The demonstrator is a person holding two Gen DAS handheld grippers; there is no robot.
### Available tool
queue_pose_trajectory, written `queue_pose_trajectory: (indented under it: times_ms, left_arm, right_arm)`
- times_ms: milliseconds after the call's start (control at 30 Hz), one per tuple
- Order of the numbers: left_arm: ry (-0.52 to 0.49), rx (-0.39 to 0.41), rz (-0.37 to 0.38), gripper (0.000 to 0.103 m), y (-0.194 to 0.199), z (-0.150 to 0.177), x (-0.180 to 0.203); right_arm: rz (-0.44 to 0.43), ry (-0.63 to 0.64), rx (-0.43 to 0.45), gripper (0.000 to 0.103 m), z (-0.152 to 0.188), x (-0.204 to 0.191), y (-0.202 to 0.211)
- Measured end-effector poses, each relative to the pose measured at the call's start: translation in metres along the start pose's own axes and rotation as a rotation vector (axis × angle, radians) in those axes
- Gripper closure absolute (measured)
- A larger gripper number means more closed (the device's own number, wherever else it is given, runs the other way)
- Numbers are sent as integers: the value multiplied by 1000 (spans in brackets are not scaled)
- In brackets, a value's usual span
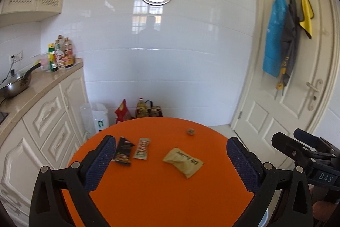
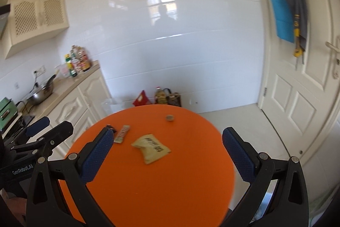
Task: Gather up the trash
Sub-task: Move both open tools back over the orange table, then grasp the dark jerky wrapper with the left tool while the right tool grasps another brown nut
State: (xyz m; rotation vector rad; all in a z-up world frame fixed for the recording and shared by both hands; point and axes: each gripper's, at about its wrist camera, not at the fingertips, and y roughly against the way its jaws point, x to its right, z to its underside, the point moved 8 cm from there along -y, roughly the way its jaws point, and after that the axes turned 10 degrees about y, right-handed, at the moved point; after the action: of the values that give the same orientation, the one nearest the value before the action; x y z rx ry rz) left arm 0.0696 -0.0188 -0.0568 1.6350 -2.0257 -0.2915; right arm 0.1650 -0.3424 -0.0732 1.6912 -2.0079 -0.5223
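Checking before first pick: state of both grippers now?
Left gripper: open, holding nothing, above the orange table.
Right gripper: open, holding nothing.

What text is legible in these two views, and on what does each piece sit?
"DAS": label on the right hand-held gripper, seen from the left wrist.
"GenRobot.AI": label on the left hand-held gripper, seen from the right wrist.
Tan packet, green wrapper, dark wrapper, counter bottles: print too blurred to read.
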Motion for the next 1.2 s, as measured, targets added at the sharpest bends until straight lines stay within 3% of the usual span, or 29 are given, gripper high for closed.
queue_pose_trajectory:
  times_ms: [333, 633, 800, 1033, 1200]
  left_arm:
    - [77, -24, -75, 1, 5, -4, -35]
    - [123, -106, -150, 1, -54, -15, -78]
    - [107, -172, -180, 1, -122, -28, -94]
    - [36, -309, -243, 1, -258, -30, -98]
    - [45, -396, -261, 2, -347, -29, -106]
  right_arm:
    - [-69, 53, -22, 0, -8, -38, -28]
    - [-60, 69, -103, 0, 1, -32, -78]
    - [-44, 74, -183, 0, 9, -21, -131]
    - [-30, 66, -289, 0, 24, -8, -217]
    - [-6, 27, -340, 0, 31, 10, -277]
